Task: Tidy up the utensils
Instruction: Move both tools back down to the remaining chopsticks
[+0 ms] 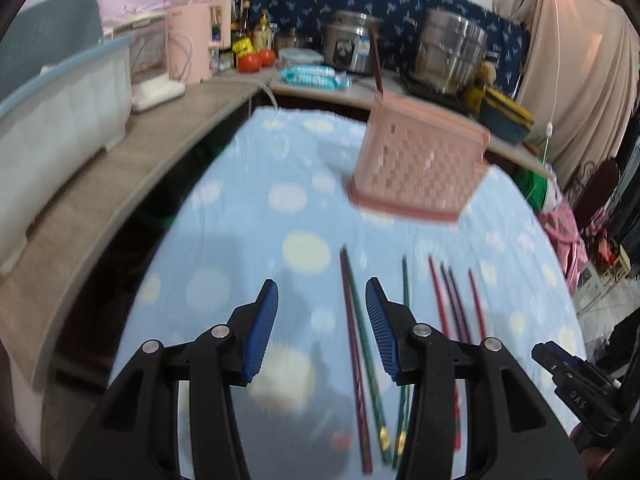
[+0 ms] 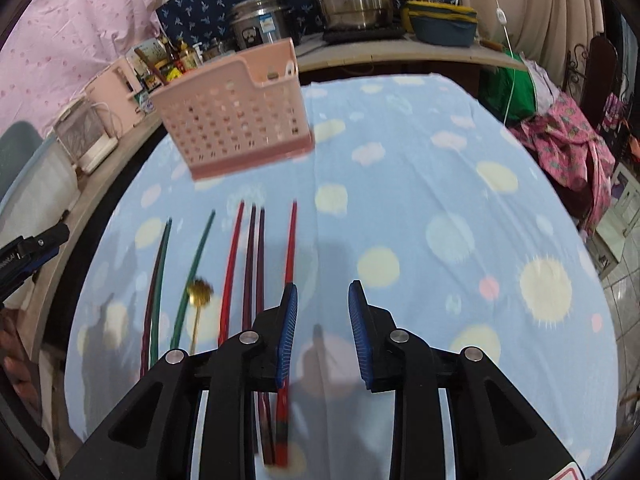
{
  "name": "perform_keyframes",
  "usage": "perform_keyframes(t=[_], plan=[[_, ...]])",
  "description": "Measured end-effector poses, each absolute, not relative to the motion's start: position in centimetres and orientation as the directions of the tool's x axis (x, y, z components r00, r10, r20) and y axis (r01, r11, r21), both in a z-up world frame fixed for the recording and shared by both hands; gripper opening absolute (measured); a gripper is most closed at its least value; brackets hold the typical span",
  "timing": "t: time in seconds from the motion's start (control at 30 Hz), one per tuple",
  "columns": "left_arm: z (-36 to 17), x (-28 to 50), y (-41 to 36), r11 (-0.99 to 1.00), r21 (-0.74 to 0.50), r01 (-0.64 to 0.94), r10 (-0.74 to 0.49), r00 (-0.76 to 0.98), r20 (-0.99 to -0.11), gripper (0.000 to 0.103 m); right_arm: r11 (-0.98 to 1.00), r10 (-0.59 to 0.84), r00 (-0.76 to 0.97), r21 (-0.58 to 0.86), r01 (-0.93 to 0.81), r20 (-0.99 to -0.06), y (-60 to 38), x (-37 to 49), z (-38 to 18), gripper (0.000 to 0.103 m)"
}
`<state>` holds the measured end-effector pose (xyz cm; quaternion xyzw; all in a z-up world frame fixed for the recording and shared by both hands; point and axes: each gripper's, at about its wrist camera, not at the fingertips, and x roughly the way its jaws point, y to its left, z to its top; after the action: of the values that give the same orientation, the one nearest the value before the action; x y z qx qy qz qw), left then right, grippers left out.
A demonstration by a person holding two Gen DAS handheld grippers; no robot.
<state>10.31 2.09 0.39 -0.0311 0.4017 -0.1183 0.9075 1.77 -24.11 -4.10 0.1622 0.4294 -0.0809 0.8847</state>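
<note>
Several chopsticks lie side by side on the blue spotted cloth: a dark red and green pair, a green one, and red and purple ones. In the right wrist view they show as green, red and purple sticks, with a gold spoon across them. A pink perforated basket stands beyond them, with one dark stick in it; it also shows in the right wrist view. My left gripper is open above the pair. My right gripper is open beside the rightmost red chopstick.
A wooden counter on the left carries a white and blue bin and a pink appliance. The back shelf holds steel pots, a rice cooker, bottles and tomatoes. Clothes lie at the right.
</note>
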Motion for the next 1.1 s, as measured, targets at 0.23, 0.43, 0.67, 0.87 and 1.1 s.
perform_keyframes(t=[0.23, 0.43, 0.67, 0.87, 1.1], plan=[[-3.2, 6.9, 1.9, 0.968, -0.151, 0.200, -0.241, 0.577, -0.781, 0.043, 0.940, 0.018, 0.588, 0.213, 0.265, -0.809, -22.3, -1.0, -5.9, 0.027], [-4.8, 4.9, 2.1, 0.967, -0.152, 0.206, -0.242, 0.543, -0.804, 0.043, 0.950, 0.032, 0.567, 0.201, 0.237, -0.823, -20.6, -2.1, -6.9, 0.027], [-5.5, 4.1, 2.1, 0.966, -0.153, 0.209, -0.244, 0.528, -0.814, 0.043, 0.957, 0.039, 0.553, 0.191, 0.219, -0.832, -19.7, -2.2, -7.5, 0.025], [-6.0, 3.7, 1.6, 0.962, -0.150, 0.226, -0.249, 0.513, -0.821, 0.043, 0.956, 0.036, 0.539, 0.187, 0.228, -0.842, -19.7, -2.3, -8.2, 0.018], [-6.5, 3.1, 0.7, 0.954, -0.151, 0.258, -0.264, 0.495, -0.828, 0.043, 0.957, 0.027, 0.528, 0.174, 0.231, -0.849, -19.8, -2.3, -8.6, 0.013]])
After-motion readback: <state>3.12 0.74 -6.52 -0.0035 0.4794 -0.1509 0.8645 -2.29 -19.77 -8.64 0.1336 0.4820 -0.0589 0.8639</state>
